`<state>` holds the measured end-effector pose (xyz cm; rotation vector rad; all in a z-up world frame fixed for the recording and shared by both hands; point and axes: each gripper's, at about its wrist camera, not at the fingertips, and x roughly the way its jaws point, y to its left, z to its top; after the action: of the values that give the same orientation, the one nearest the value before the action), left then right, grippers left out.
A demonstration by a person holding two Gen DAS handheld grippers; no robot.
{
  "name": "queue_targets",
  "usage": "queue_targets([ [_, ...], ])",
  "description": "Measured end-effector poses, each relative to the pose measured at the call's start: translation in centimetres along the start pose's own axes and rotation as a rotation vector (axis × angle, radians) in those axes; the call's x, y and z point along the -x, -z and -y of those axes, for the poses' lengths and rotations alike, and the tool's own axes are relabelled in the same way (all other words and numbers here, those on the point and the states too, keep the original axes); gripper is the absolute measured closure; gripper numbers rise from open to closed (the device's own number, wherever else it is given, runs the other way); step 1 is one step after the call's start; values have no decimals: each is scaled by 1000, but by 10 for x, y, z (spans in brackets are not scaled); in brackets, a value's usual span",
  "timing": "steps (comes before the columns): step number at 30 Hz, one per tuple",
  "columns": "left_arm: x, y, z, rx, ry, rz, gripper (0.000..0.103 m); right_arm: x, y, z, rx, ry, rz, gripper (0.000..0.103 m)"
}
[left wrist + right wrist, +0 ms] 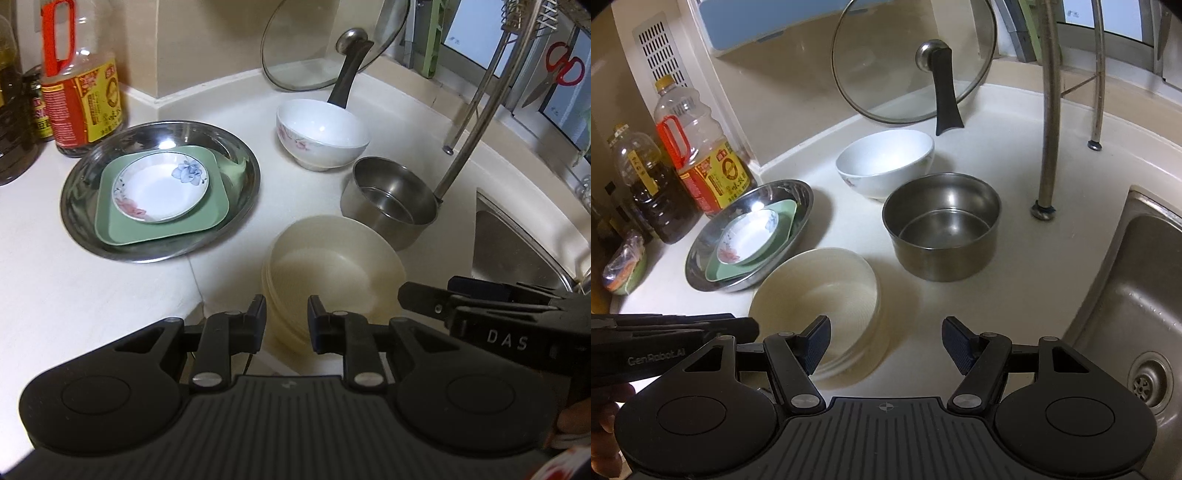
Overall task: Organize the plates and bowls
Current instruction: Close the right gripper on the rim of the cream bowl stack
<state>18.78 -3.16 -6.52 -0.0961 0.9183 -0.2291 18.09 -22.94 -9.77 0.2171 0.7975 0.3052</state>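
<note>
Left wrist view shows our left tongs (pixel 287 323) narrowly parted over the near rim of the cream bowls (pixel 334 266), gripping nothing. Our right tongs (pixel 886 343) stand wide and empty, the same stacked bowls just ahead of their left finger. Behind sit a steel pot (pixel 942 225), a white bowl (pixel 884 162) and a steel dish (pixel 750 236) holding plates.

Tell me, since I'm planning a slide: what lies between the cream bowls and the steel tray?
Only bare counter separates the cream bowls from the steel tray; the left wrist view shows it best.
</note>
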Motion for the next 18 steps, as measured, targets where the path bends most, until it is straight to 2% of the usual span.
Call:
queue_targets([
  [8, -22, -10, -6, -5, -6, -33, 82, -25, 0, 0, -36, 3, -46, 51],
  [13, -30, -12, -8, -5, -1, -47, 83, -30, 2, -2, -41, -3, -58, 63],
  [18, -33, -12, -7, -4, 0, -54, 83, -31, 1, -2, -38, -5, -54, 66],
])
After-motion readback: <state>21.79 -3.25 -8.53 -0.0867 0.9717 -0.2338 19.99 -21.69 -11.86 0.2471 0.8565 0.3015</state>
